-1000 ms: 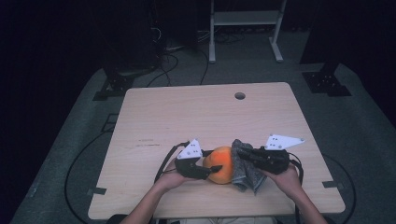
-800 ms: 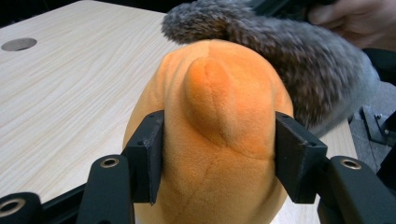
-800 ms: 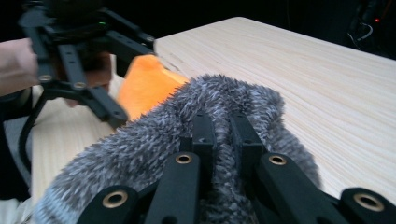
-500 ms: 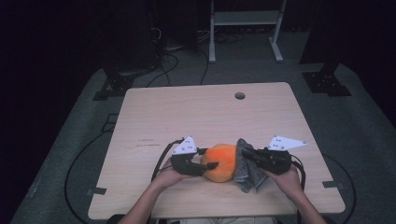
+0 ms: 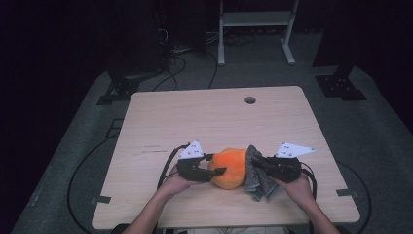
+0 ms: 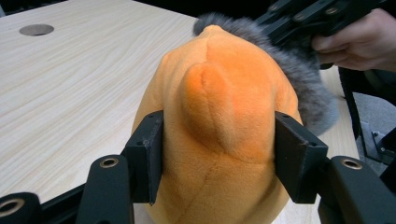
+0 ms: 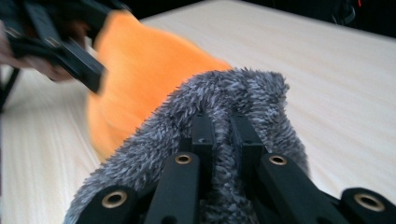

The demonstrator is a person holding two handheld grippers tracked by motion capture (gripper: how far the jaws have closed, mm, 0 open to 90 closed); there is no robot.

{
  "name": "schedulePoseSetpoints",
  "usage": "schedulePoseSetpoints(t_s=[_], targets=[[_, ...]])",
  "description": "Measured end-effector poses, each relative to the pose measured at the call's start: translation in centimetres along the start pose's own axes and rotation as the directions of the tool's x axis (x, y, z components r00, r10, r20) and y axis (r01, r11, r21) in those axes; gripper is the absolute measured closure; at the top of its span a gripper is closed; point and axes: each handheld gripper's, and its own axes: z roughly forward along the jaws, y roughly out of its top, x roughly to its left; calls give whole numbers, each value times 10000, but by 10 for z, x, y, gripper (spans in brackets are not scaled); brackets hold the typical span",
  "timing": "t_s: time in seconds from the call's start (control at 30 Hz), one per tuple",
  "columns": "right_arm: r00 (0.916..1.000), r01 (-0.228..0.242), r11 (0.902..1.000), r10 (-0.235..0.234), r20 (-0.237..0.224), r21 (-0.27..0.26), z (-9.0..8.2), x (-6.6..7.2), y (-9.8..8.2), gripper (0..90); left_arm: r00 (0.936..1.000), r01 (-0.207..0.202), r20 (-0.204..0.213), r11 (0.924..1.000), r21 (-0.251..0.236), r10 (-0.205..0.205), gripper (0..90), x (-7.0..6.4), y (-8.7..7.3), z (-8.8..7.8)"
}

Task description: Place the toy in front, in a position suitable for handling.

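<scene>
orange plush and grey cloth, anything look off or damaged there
Nothing stands out. The orange plush sits between the left gripper's jaws, which press its sides, and shows no tear. The right gripper pinches a fold of the grey fuzzy cloth, bunched against the plush. The table shows no spill.

Your right gripper view blurs the orange plush (image 7: 135,70) at upper left, and the grey cloth (image 7: 224,107) hides its lower right part.
</scene>
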Motion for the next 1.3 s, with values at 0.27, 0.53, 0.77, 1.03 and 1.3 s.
schedulePoseSetpoints(t_s=[0.27,0.53,0.77,1.03,1.3], targets=[[9964,-115,9944,24,-853,-1053,-14,4,16,817,9963,-751,433,9971,157,744,417,-12,1,5],[9875,508,9980,-447,-1511,373,1,7,32,816,9766,-1875,1158,9812,451,1813,374,-20,-1,0],[9881,21,9996,21,-1540,272,-3,-1,16,817,9864,-1330,1046,9896,542,1268,299,-15,0,4],[9932,-558,9966,616,-988,608,-23,-17,1,817,9786,-1692,1259,9846,443,1625,380,-23,0,10],[9753,792,9968,-748,-2080,127,-21,27,37,816,9613,-2533,1266,9657,574,2446,384,-35,3,16]])
